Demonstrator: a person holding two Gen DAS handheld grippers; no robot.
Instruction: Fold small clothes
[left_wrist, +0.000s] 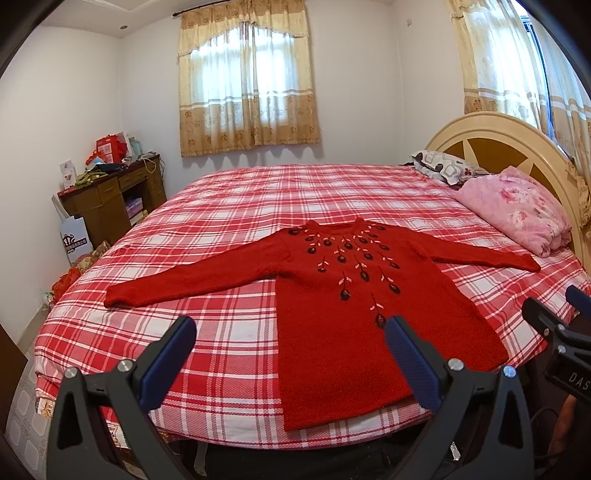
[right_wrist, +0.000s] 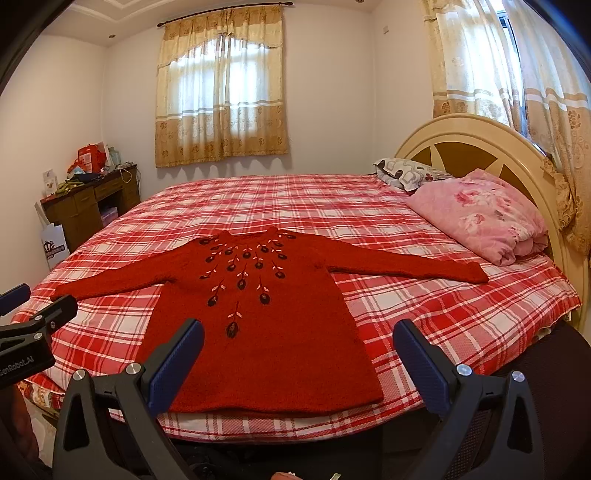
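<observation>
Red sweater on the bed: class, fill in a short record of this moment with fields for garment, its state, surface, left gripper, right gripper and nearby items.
garment: red sweater with dark embroidered flowers below the neck
state: lying flat and unfolded, both sleeves spread out sideways, hem toward the cameras
surface: bed with a red and white plaid sheet
left gripper: open, empty, apart from the sweater
right gripper: open, empty, apart from the sweater
nearby items: pink floral quilt and patterned pillow by the headboard
</observation>
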